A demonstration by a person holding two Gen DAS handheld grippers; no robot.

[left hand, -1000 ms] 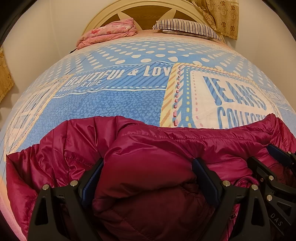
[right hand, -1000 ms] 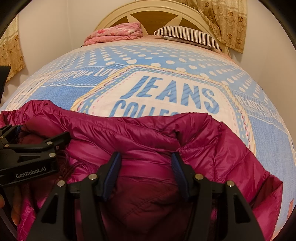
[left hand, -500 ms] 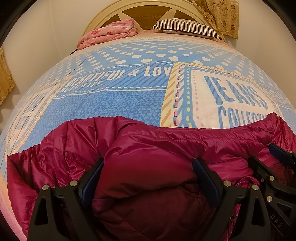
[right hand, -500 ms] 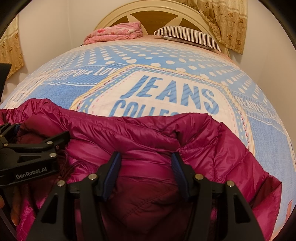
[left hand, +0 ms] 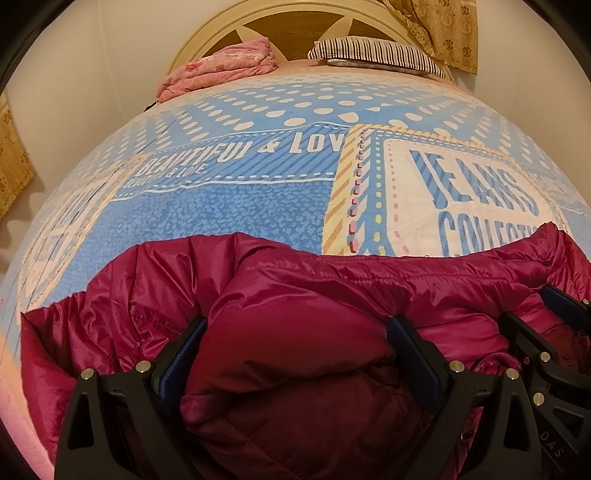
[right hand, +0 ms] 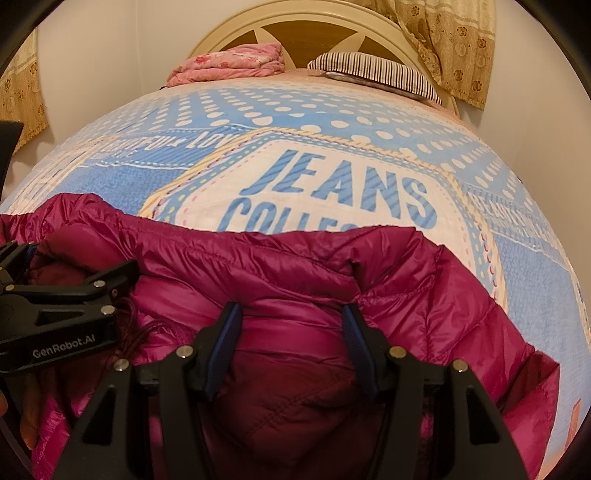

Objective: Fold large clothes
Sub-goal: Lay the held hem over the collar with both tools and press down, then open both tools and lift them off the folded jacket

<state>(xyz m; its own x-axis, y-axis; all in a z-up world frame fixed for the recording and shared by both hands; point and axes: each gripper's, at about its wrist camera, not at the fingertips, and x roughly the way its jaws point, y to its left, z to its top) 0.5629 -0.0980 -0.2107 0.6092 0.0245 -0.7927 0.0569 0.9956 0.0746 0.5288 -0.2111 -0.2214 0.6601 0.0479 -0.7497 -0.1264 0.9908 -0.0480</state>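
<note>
A shiny magenta puffer jacket [left hand: 303, 295] lies bunched at the near end of the bed, folded over on itself. My left gripper [left hand: 299, 328] has its jaws spread wide around a thick fold of the jacket, and the blue pads press into its sides. The right gripper [right hand: 291, 317] grips another thick fold of the jacket [right hand: 424, 295], fabric bulging between its pads. In the right wrist view the left gripper [right hand: 66, 291] sits close at the left. In the left wrist view the right gripper [left hand: 546, 332] shows at the right edge.
The bed's blue and white printed cover [right hand: 332, 147] stretches beyond the jacket. A folded pink quilt [right hand: 229, 62] and a striped pillow [right hand: 376, 70] lie by the cream headboard [left hand: 295, 14]. Curtains [right hand: 450, 40] hang at the right; walls stand close on both sides.
</note>
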